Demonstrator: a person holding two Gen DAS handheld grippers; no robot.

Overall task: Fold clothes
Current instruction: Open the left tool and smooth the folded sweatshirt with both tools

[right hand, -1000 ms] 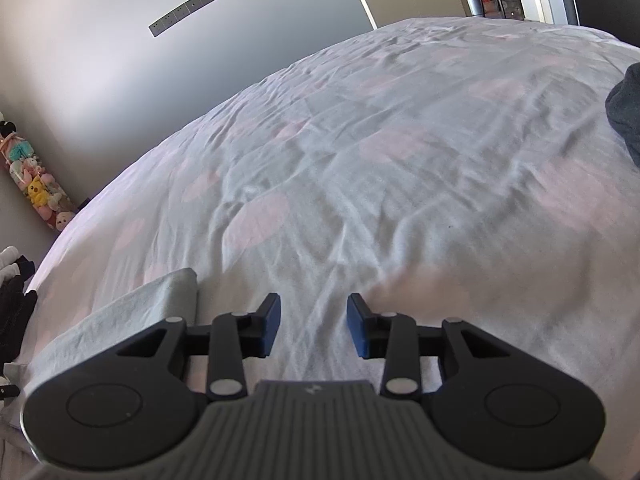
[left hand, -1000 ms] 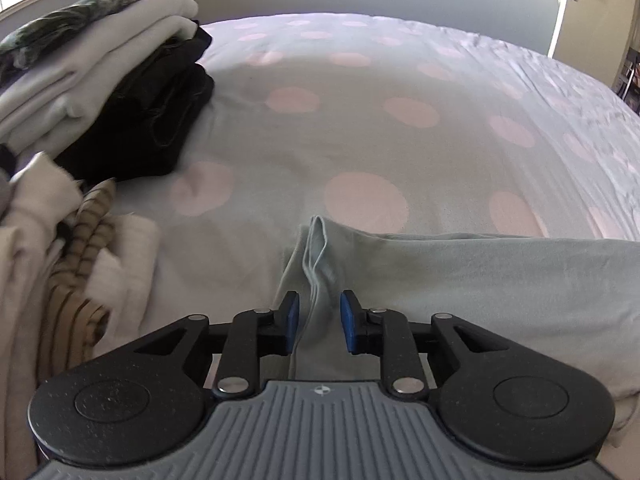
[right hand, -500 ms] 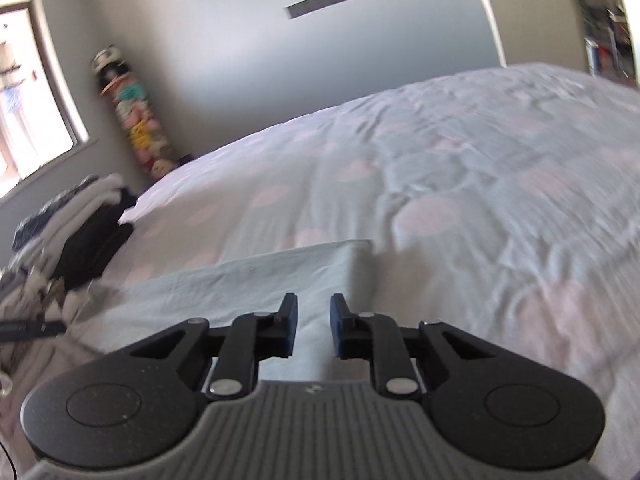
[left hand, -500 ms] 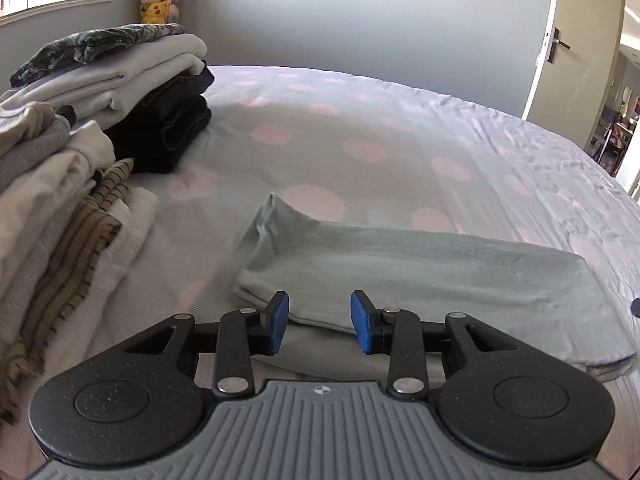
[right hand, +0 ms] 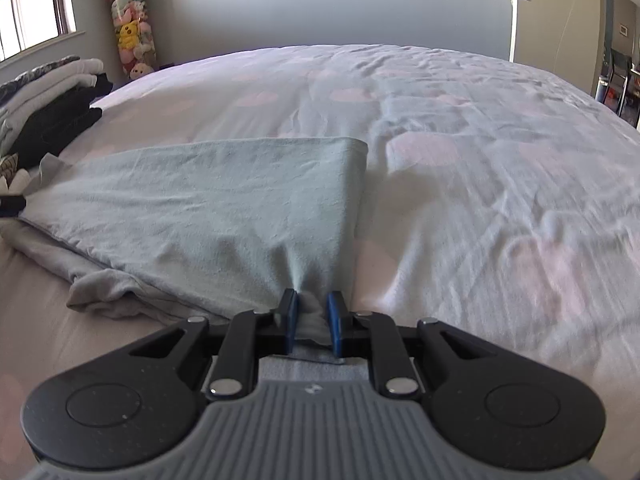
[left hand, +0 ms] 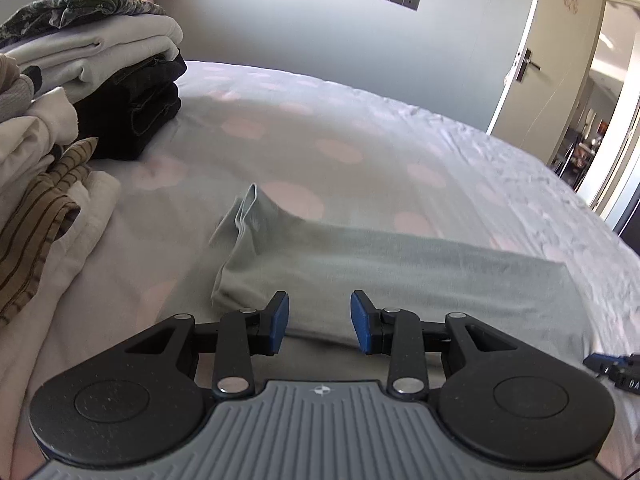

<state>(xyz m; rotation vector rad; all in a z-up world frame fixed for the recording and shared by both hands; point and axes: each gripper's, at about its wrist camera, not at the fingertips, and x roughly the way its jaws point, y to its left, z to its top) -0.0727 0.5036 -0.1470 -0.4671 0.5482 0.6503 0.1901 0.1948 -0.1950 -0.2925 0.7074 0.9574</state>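
A pale green garment lies folded into a long strip across the bed. My left gripper hovers open over its near edge towards the left end, with nothing pinched between the blue pads. My right gripper is shut on a bunched bit of the garment at the near right corner, and the cloth puckers towards the pads. A grey lower layer sticks out along the near edge. The tip of the right gripper shows at the right edge of the left wrist view.
The bed sheet is pale with pink dots. Stacks of folded clothes stand at the left, with dark jeans and a brown striped piece. A door is at the back right, plush toys by the window.
The left gripper let go of the garment's raised fold, opened wider and drew back. The right gripper swung from the bare sheet to the garment's right end and closed on it.
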